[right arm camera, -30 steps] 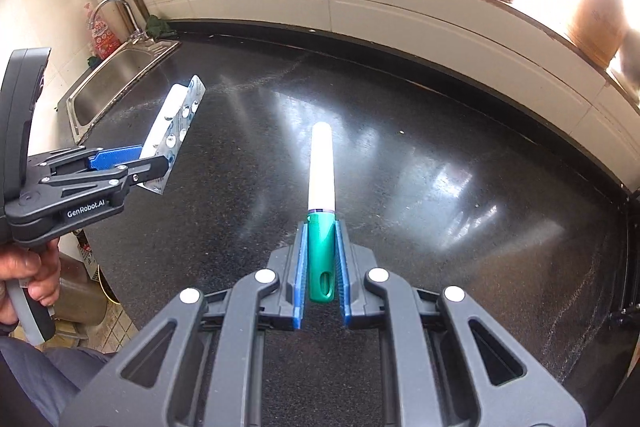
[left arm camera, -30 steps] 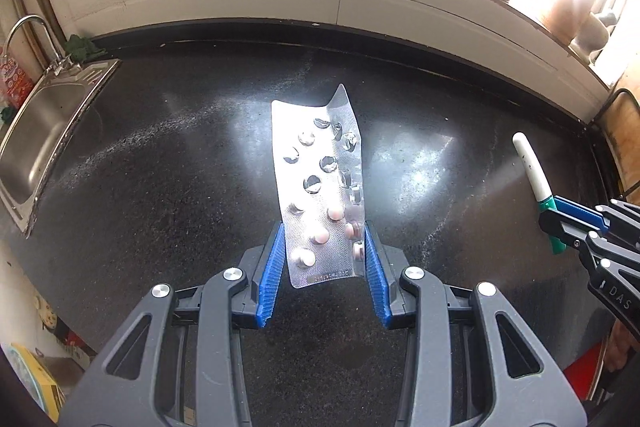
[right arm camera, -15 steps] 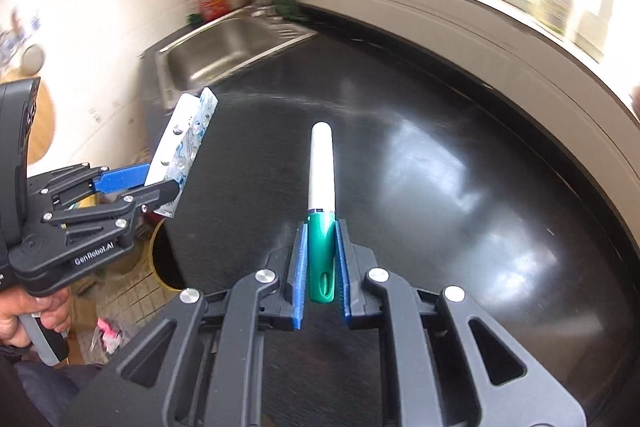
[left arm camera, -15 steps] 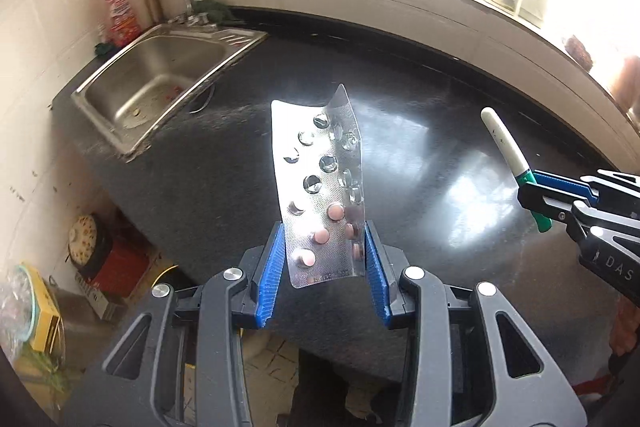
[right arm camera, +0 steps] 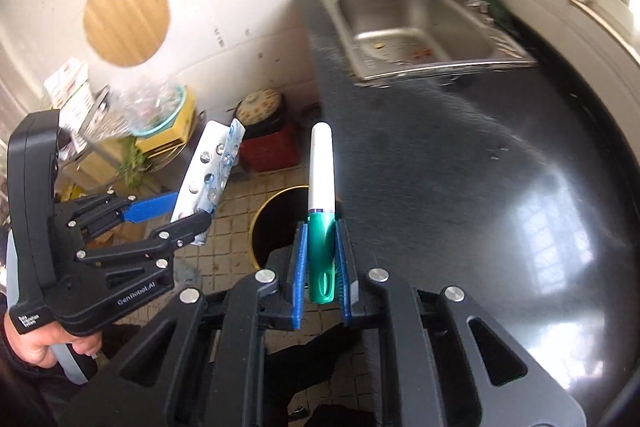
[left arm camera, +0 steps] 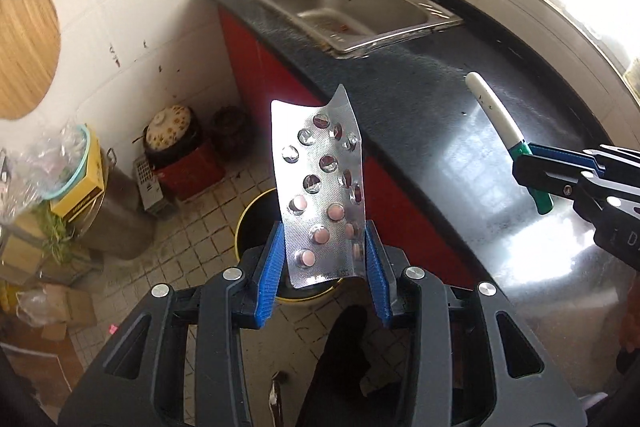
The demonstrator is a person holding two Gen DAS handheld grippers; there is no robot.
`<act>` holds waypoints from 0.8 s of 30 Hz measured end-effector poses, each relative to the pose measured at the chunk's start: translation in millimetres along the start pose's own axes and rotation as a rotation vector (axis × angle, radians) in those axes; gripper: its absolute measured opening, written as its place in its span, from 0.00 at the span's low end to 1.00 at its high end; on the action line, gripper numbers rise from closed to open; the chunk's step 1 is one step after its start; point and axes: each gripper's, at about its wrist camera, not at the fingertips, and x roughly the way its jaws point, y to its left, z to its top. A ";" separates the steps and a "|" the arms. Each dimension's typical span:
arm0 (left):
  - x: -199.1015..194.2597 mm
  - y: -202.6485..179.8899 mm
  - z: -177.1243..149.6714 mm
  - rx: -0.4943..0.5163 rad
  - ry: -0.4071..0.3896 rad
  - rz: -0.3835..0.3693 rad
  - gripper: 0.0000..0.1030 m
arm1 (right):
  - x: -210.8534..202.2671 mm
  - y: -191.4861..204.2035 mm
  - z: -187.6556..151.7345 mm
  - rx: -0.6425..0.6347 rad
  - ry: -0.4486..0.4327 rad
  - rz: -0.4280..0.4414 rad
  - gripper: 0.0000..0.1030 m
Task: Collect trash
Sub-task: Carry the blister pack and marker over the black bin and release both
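My left gripper [left arm camera: 325, 263] is shut on a silver blister pack [left arm camera: 320, 183] that still carries a few pink pills and stands up from between the blue pads. It hangs above a black bin with a yellow rim [left arm camera: 256, 211] on the tiled floor. My right gripper [right arm camera: 320, 263] is shut on the green cap of a white marker [right arm camera: 321, 171], which points away over the counter's edge, with the same bin [right arm camera: 276, 223] just below. Each gripper also shows in the other view: the right gripper [left arm camera: 532, 167] with the marker [left arm camera: 496, 119], and the left gripper [right arm camera: 188, 215] with the pack [right arm camera: 208, 167].
A black stone counter [left arm camera: 460, 99] on red cabinets runs back to a steel sink [left arm camera: 344, 7] with a tap. On the floor by the wall stand a lidded pot on a red crate [left arm camera: 176, 143], a metal drum [left arm camera: 116, 211], boxes and bags. A person's dark shoe [left arm camera: 340, 339] is below.
Both grippers have swung left off the counter, from facing the window to hanging over the floor and bin. Each keeps its hold, the pack in the left and the marker in the right.
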 end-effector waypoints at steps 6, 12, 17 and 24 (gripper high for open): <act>27.3 34.2 -14.0 -0.071 0.054 0.011 0.37 | 53.5 38.5 22.0 -0.035 0.086 0.058 0.14; 63.4 57.3 -17.6 -0.113 0.093 -0.014 0.38 | 105.3 54.9 38.9 -0.049 0.154 0.066 0.14; 83.9 64.6 -16.9 -0.118 0.113 -0.020 0.38 | 137.3 56.2 47.0 -0.069 0.199 0.062 0.14; 98.1 74.1 -10.1 -0.125 0.115 -0.032 0.48 | 160.6 58.3 58.2 -0.065 0.219 0.065 0.14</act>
